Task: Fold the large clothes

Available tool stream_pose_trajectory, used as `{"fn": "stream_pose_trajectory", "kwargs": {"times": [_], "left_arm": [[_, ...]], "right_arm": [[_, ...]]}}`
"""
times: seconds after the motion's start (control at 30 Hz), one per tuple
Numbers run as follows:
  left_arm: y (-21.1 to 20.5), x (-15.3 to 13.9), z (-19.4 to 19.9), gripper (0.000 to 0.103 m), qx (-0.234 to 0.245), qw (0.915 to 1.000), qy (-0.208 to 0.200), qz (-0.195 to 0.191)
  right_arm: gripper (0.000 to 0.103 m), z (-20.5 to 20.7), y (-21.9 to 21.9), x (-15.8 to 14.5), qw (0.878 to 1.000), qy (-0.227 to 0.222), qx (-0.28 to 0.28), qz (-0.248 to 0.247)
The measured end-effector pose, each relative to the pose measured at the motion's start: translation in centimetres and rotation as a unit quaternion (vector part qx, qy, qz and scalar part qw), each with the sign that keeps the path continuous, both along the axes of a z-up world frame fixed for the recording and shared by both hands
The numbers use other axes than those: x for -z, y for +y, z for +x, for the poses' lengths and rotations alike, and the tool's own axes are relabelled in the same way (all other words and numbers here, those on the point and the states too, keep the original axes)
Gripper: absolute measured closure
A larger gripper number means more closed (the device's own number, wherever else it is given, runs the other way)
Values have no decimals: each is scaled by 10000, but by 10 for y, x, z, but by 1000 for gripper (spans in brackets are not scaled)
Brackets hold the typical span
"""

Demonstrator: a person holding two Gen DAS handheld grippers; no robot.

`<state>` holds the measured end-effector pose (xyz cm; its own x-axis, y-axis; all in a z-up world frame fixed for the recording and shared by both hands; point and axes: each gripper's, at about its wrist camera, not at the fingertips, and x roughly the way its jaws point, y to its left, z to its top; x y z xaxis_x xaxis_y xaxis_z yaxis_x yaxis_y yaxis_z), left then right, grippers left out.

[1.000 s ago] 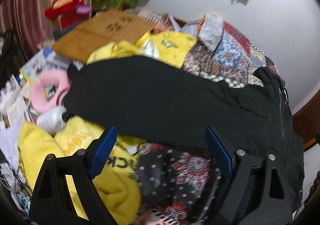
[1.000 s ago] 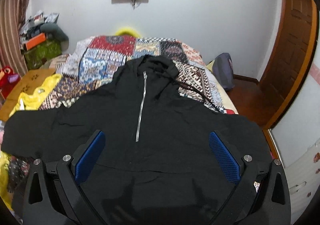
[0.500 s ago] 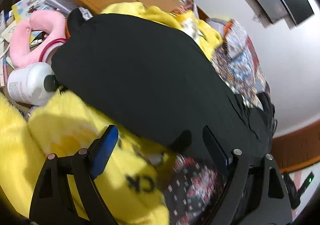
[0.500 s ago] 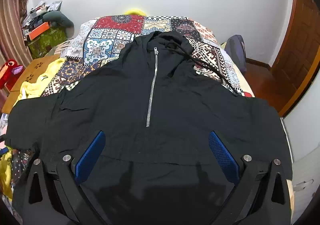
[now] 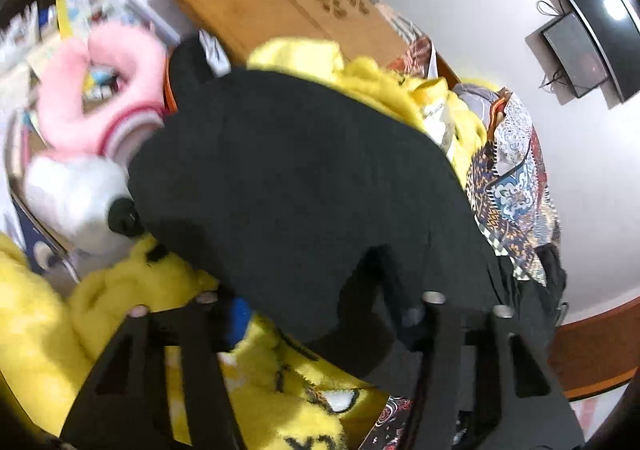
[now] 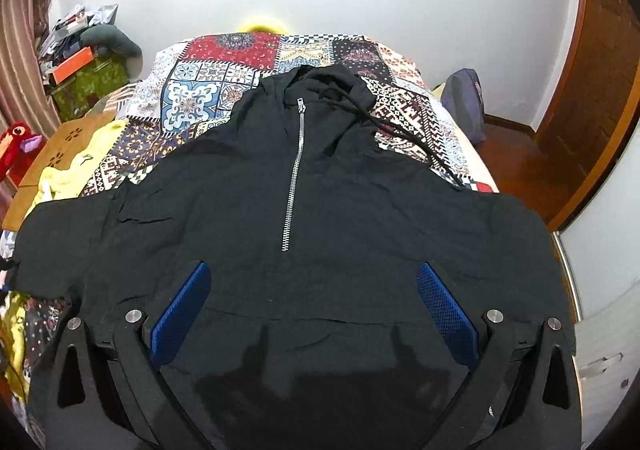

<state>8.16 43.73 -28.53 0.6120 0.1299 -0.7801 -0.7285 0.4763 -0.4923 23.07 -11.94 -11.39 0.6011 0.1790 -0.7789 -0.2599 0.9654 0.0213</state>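
Note:
A black zip hoodie (image 6: 320, 210) lies spread face up on the patterned quilt (image 6: 240, 62), hood at the far end. Its left sleeve (image 5: 300, 190) hangs off the bed's side over yellow plush fabric (image 5: 280, 402). My left gripper (image 5: 324, 316) straddles the sleeve's lower edge; its jaws are closing with a bunch of black cloth between them, and a gap still shows beside the blue pad (image 5: 238, 320). The cloth covers the right finger's pad. My right gripper (image 6: 316, 302) hovers open over the hoodie's lower front, with nothing between its pads.
Beside the bed on the left lie a pink neck pillow (image 5: 68, 102), a white bottle (image 5: 72, 190), a wooden board (image 5: 280, 6) and papers. A purple backpack (image 6: 464, 102) leans at the bed's right, near a wooden door (image 6: 592, 90).
My left gripper dropped toward the sleeve, rolled, and narrowed its jaws around the sleeve's edge. The right gripper's view tipped down a little over the hoodie.

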Motion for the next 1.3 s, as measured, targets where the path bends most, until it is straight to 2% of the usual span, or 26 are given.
{"fn": "stream_pose_trajectory", "kwargs": {"times": [0.07, 0.1, 0.23, 0.33, 0.4, 0.57, 0.73, 0.8, 0.9, 1.0, 1.1, 1.3], "left_arm": [[-9, -17, 3, 69, 93, 9984, 199, 519], [-14, -27, 6, 79, 166, 9963, 299, 786], [-30, -64, 20, 92, 488, 9861, 400, 1538], [-52, -100, 38, 94, 807, 9745, 336, 2066], [-70, -128, 53, 95, 1043, 9670, 137, 2322], [-120, -191, 94, 97, 1583, 9500, -485, 2648], [-193, -241, 142, 97, 2269, 9249, -1057, 2860], [-224, -250, 159, 97, 2528, 9148, -1184, 2921], [-267, -251, 183, 97, 2894, 9035, -1281, 2892], [-318, -237, 209, 97, 3356, 8908, -1242, 2800], [-361, -213, 228, 97, 3765, 8811, -1088, 2648], [-436, -144, 255, 97, 4568, 8591, -416, 2270]], "right_arm": [[1, -2, -1, -3, 10000, -23, -7, -25], [1, -3, -2, -4, 10000, -37, -15, -32], [1, -6, -5, -10, 9999, -98, -48, -33], [1, -8, -10, -12, 9999, -124, -79, -12], [1, -8, -14, -13, 9999, -128, -97, 5], [1, -7, -27, -16, 9998, -162, -68, 60], [1, -3, -44, -17, 9997, -194, 4, 132], [1, 0, -53, -15, 9997, -172, 66, 160], [1, 4, -66, -13, 9995, -125, 154, 251], [1, 6, -77, -9, 9993, -74, 251, 274], [1, 7, -87, -3, 9993, 0, 318, 202], [1, 8, -104, 13, 9989, 169, 432, 39]]}}
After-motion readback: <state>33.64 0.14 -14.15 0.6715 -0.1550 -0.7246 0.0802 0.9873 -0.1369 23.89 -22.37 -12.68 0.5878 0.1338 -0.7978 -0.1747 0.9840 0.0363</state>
